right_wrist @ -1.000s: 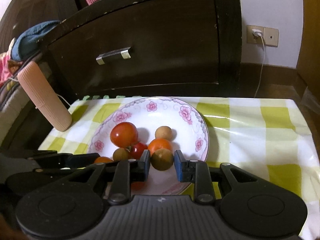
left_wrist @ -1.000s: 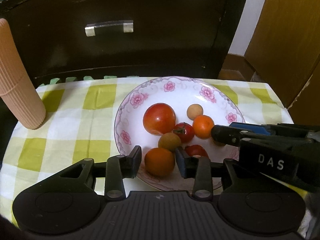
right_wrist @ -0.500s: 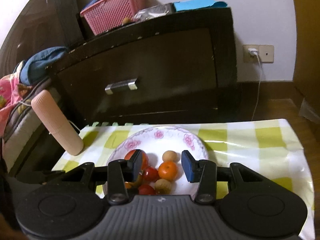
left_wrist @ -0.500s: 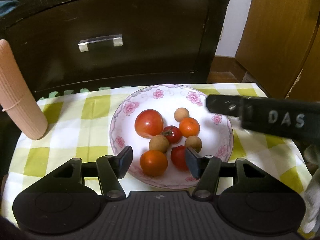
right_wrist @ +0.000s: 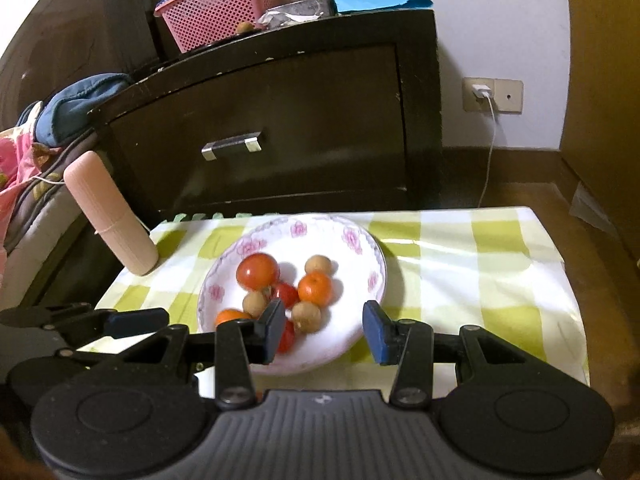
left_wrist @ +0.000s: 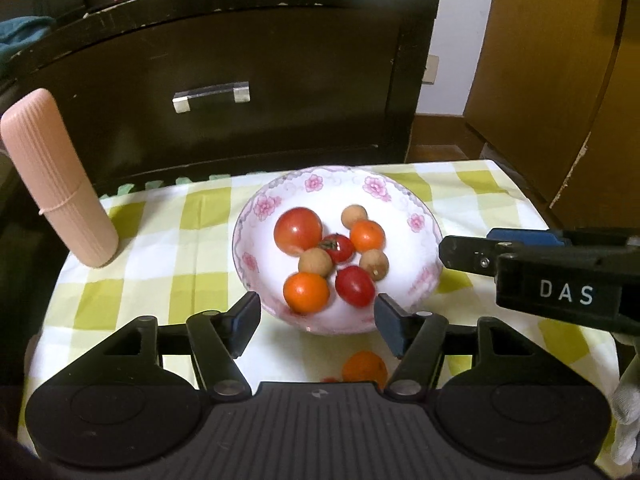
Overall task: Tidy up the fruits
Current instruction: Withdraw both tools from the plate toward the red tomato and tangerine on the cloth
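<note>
Behind checkered tablecloth (right_wrist: 460,256), dark dresser (right_wrist: 280,120)

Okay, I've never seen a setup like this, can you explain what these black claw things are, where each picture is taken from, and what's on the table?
No robot here: a person holds a two-finger gripper in each hand, and each gripper carries a fisheye camera looking forward along its fingers. One picture comes from the left gripper, the other from the right gripper; the black bar marked DAS in the left view is the right gripper seen from the side.

On the green-checked tablecloth sits a flowered bowl with tomatoes, small oranges and little brown fruits. One more orange fruit lies on the cloth just outside the bowl. A ribbed pink case leans at the left edge.

Neither gripper holds anything; the left one's jaws are opening.
</note>
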A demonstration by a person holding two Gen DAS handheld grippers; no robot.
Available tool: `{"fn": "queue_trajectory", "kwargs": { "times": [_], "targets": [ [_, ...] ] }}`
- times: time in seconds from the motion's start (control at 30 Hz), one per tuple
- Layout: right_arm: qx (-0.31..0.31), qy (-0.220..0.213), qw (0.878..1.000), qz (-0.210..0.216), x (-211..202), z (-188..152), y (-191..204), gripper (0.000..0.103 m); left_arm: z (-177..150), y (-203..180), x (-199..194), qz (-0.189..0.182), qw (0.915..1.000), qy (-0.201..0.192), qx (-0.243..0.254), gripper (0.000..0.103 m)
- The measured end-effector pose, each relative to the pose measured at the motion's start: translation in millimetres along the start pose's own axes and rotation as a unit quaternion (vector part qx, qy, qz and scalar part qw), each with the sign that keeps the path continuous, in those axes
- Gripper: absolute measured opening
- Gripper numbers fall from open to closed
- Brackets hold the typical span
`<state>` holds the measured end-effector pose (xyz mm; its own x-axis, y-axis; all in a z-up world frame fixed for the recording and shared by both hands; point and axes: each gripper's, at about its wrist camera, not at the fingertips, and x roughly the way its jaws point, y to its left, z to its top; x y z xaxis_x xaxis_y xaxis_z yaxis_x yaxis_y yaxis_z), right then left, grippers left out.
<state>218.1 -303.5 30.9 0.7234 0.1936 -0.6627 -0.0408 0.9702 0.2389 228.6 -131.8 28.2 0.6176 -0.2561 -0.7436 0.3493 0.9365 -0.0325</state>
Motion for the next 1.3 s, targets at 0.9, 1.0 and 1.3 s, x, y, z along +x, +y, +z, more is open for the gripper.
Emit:
{"fn": "queue_trajectory", "kwargs": {
  "times": [0.9, 1.0, 1.3],
  "targets": [
    [-0.007, 0.024, 1.000, 0.010, -27.0, -32.8, 28.0, 0.044, -44.8, -4.5, -33.2, 0.002, 0.9994, 0.032, 0.014, 0.079],
    [-0.007, 0.032, 0.999, 0.009, -22.2, -34.9, 28.1, 0.044, -48.4, -0.4, -32.0, 0.008, 0.9991, 0.039, 0.016, 0.079],
    [-0.006, 0.069, 0.997, 0.016, 7.8, -39.7, 33.9, 0.044, -58.2, 1.9, -22.8, 0.005, 0.9975, 0.065, 0.028, 0.079]
  ]
}}
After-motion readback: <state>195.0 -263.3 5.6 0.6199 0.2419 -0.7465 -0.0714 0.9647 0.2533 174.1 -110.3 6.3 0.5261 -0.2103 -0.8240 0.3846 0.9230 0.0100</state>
